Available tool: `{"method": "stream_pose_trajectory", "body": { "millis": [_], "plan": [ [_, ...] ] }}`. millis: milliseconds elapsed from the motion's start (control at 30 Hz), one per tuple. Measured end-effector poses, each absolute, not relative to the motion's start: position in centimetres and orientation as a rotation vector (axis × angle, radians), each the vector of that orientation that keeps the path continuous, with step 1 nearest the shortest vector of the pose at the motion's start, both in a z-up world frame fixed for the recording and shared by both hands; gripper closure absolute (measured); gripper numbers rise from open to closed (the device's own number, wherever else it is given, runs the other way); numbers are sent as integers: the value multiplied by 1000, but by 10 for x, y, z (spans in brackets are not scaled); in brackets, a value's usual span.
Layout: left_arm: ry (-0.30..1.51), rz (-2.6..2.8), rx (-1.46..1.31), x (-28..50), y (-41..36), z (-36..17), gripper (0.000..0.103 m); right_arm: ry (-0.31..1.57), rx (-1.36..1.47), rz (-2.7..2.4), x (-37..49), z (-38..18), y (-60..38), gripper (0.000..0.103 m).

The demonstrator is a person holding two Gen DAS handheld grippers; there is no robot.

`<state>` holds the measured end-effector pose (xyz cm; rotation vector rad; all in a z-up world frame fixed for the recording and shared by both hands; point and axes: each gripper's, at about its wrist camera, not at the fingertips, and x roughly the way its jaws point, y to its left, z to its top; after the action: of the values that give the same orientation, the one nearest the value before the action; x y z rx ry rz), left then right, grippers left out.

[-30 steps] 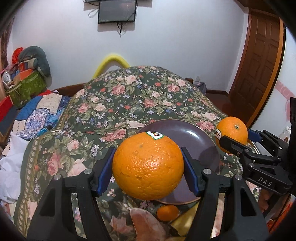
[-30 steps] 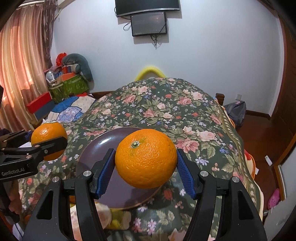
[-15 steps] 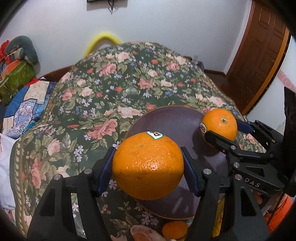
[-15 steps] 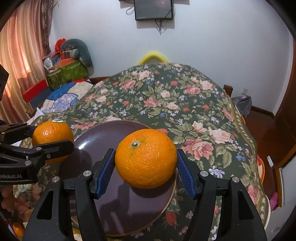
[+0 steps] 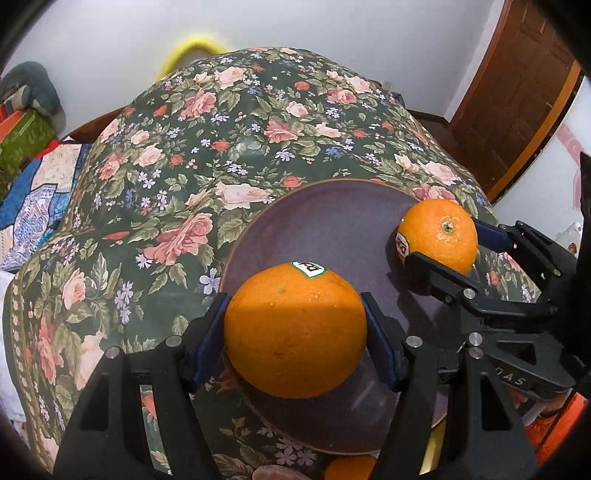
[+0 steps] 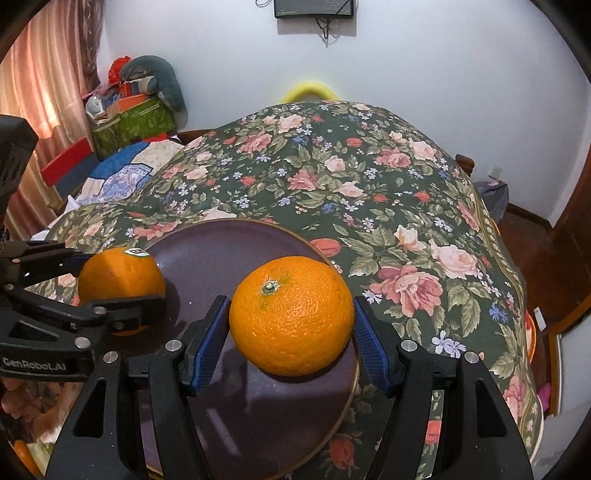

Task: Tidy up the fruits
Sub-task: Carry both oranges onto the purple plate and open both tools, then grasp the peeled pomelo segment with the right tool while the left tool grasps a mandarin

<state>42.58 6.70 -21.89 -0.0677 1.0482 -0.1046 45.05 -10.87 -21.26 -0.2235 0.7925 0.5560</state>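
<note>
**Two oranges held over the plate**

My left gripper (image 5: 295,325) clamps a stickered orange (image 5: 293,328) between its blue pads (image 5: 208,338), the fruit poised over the near-left rim of the dark purple plate (image 5: 325,221). The fruit's own bulk hides its underside, so I cannot tell whether it touches the plate. My right gripper (image 6: 291,325) grips a second orange (image 6: 291,314), stem end up, above the right half of the same plate; seen from my left wrist this orange (image 5: 439,234) sits at the plate's far-right edge with a sticker on its side, its lower part covered by the black finger of the right gripper (image 5: 456,254).

From the right wrist, the left gripper (image 6: 122,275) and its orange (image 6: 120,275) show at the plate's left edge, the lower half of that fruit masked by a finger. The plate (image 6: 221,251) lies on a floral bedspread (image 6: 369,184). Another orange fruit (image 5: 349,467) peeks out below the plate at the bottom of the left view, mostly cut off. At the far wall, a yellow curved object (image 6: 306,92) is half hidden behind the bed and a dark screen (image 6: 314,8) is cropped by the frame's top.
</note>
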Motion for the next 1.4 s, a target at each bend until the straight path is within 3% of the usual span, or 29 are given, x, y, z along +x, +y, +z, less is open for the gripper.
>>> {"method": "stream_pose_trajectory", "body": {
  "millis": [200,900,1400],
  "plan": [
    [998,-99,-90,421,72,-205,24,808,-192,569,449,-210,-114,39],
    [753,-11,-14,309,59,-117,24,696,-154,573,368,-147,-130,38],
    [716,34,-48,226,71,-104,24,662,-144,579,310,-128,-130,35]
  ]
}}
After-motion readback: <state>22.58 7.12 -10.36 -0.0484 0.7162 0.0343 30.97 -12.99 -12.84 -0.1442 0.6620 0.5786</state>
